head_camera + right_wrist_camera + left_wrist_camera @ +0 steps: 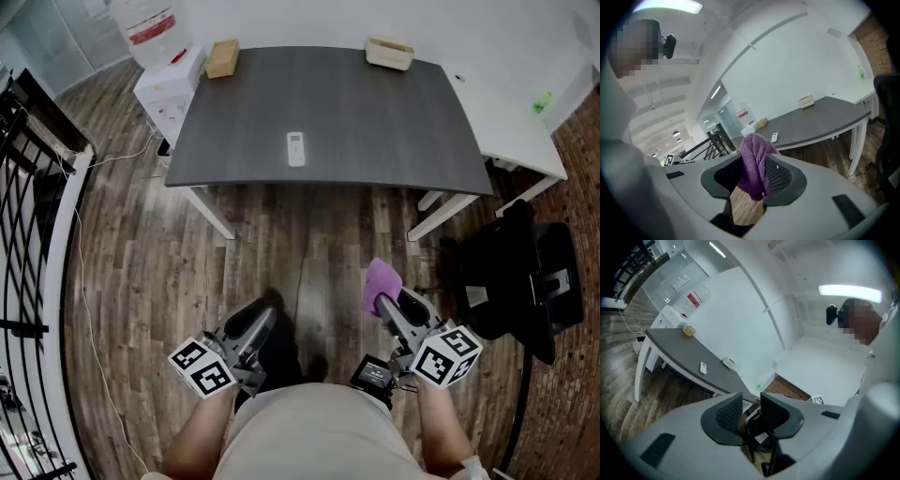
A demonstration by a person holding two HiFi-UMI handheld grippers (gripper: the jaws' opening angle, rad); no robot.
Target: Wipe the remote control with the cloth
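Observation:
A small white remote control (296,148) lies flat on the dark grey table (375,122), near its front edge and far ahead of both grippers. It also shows small in the left gripper view as the remote control (703,367) and in the right gripper view as the remote control (774,137). My right gripper (384,302) hangs over the wooden floor, shut on a purple cloth (753,164) that bunches up above the jaws. My left gripper (751,401) is held low at the left, with a narrow gap between its jaws and nothing in it.
A cardboard box (222,58) and a tan tray (389,52) sit at the table's far edge. A white water dispenser (169,89) stands at the table's left, and a white table (506,122) adjoins it on the right. A black chair (520,277) stands right; a black railing (28,234) runs left.

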